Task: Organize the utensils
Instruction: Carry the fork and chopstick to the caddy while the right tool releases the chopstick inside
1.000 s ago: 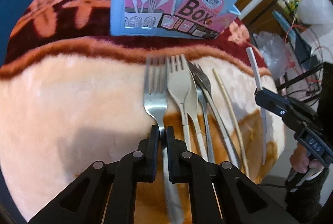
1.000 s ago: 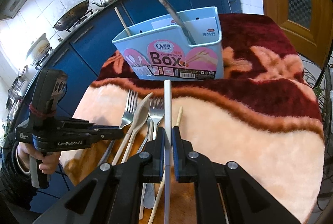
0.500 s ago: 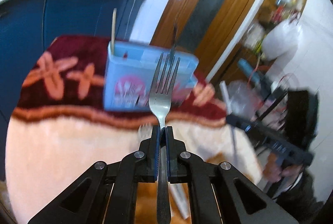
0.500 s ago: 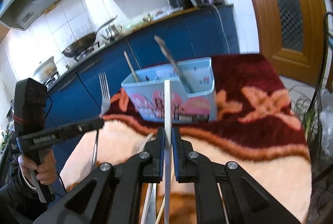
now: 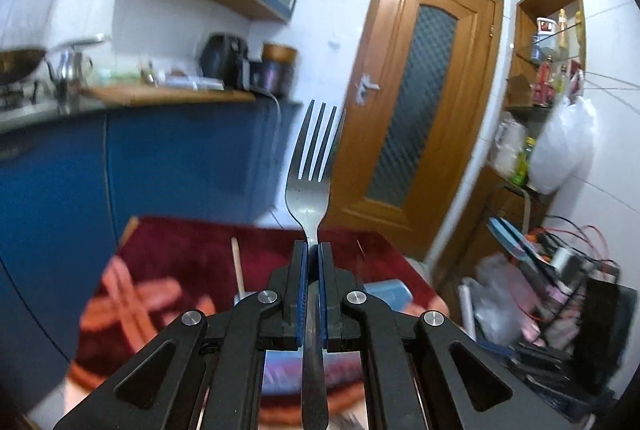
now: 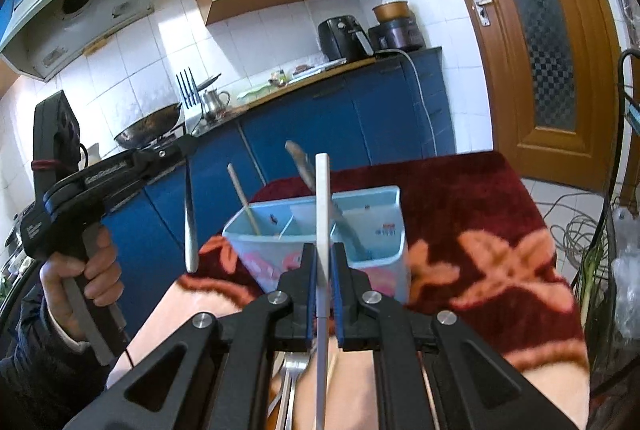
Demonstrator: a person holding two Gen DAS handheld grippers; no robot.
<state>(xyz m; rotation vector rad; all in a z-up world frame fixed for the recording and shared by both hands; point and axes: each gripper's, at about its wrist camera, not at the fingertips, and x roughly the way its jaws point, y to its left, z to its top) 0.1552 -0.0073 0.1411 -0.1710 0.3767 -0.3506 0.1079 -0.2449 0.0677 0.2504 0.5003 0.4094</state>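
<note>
My left gripper (image 5: 313,250) is shut on a steel fork (image 5: 313,166), held upright with tines up, high above the table. In the right wrist view the left gripper (image 6: 188,148) holds the fork (image 6: 190,226) vertically, left of the light blue utensil box (image 6: 376,226). My right gripper (image 6: 324,252) is shut on a white chopstick (image 6: 322,198), raised in front of the box. The box holds a wooden chopstick (image 6: 242,198) and a metal utensil (image 6: 320,190).
The table is covered by a plush blanket (image 6: 480,214), dark red with orange flowers. Forks (image 6: 294,370) lie on it under my right gripper. Blue kitchen cabinets (image 6: 340,118) stand behind the table, a wooden door (image 6: 532,42) to the right.
My left gripper lifted the fork off the blanket and tilted it upright. My right gripper rose with the white chopstick and moved closer to the box.
</note>
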